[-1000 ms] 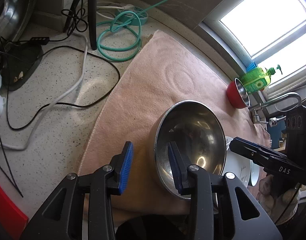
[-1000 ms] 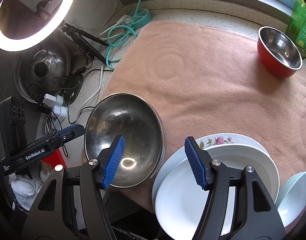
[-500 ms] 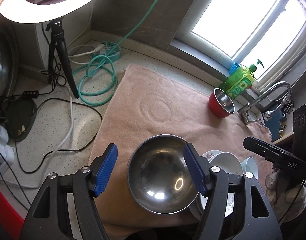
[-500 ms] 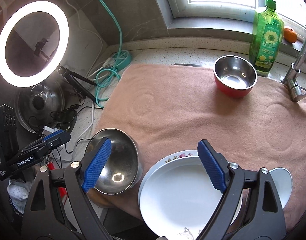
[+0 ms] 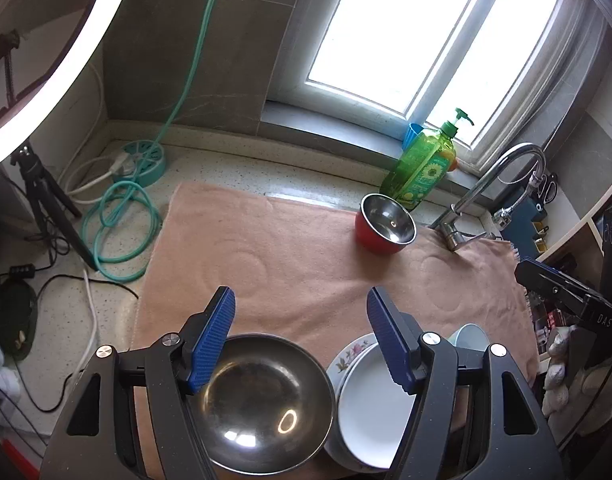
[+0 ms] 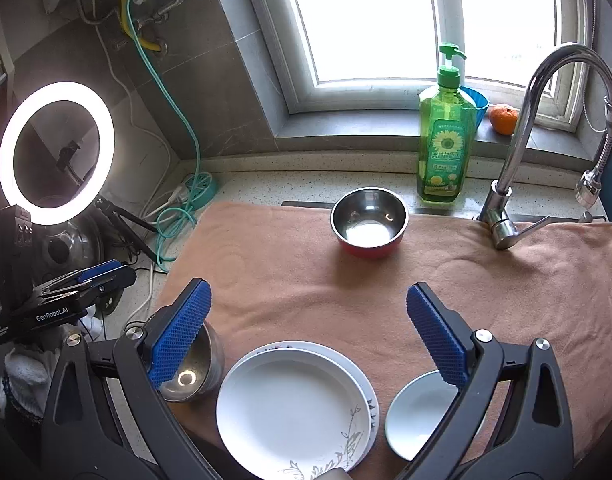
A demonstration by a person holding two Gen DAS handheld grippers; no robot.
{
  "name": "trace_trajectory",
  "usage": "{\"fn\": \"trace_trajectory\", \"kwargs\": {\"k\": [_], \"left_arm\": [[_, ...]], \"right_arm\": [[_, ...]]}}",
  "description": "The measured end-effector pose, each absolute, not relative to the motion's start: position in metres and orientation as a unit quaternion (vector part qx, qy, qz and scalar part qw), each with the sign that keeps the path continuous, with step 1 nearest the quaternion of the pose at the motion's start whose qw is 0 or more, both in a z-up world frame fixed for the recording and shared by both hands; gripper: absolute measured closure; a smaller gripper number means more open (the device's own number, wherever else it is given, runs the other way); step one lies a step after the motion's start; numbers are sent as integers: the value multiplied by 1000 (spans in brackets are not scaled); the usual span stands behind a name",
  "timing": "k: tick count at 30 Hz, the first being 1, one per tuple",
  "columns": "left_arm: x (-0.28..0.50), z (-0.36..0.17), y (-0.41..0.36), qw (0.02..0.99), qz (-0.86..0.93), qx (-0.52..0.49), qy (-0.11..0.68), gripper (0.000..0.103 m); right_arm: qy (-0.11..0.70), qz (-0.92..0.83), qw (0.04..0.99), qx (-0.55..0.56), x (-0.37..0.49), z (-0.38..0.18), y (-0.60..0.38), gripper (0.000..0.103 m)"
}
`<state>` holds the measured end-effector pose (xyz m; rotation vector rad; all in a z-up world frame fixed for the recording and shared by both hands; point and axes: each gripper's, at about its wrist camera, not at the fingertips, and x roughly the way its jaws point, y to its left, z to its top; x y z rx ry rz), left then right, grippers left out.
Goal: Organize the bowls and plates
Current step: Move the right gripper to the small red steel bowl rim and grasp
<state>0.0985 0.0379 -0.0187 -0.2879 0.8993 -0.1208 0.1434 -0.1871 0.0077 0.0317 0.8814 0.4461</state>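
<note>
Terracotta-pink towelling (image 6: 306, 280) covers the counter (image 5: 241, 172) from the cable corner to the tap, seemingly as a soft, non-slip bed on which crockery can be set down without clatter; most of it lies bare, which leaves room for sorting. At its near edge the dishes are gathered side by side, probably so that like can be stacked on like. Largest is the steel bowl (image 5: 261, 404), at 6 o'clock in the left wrist view and at 8 o'clock in the right one, sitting upright at the towel's near left corner. Just right of it, rims close or touching, is the white plate (image 6: 289, 408), nested on a flower-rimmed plate (image 5: 352, 354) whose border peeps out around it: the flat ware seems paired already. At 5 o'clock in the right view a pale bowl (image 6: 418, 412) rests beside that stack, apart from it. Well away, at 12 o'clock on the towel, the small red bowl (image 6: 369, 222) with a steel lining stands alone before the soap bottle (image 6: 444, 148), so it looks like the piece still to be brought in. The left gripper (image 5: 301, 344) hangs above the steel bowl with jaws spread wide and nothing between them; the right gripper (image 6: 306, 336) hangs over the plates, jaws equally wide and empty, likely held high to take in the layout before choosing a piece.
</note>
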Motion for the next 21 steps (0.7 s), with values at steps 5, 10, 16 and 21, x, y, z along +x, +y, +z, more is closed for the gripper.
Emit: {"fn": "trace_trajectory", "kwargs": {"k": [5,10,16,21], "left_arm": [[126,-8,18,893,-58,-118,430,35],[158,-4,1,893,-58,-101,434,35],[199,-13,-23,877,-86,-111,460,35],[238,-33,-46,863,-87,-106,486,35]], "right_arm": [[437,183,879,48,173,9,-226,3],[466,162,867,71,210,-5,-251,3],[481,152,860,76,243,-22,-260,3],[493,151,852,90,271,-40,-258,8]]}}
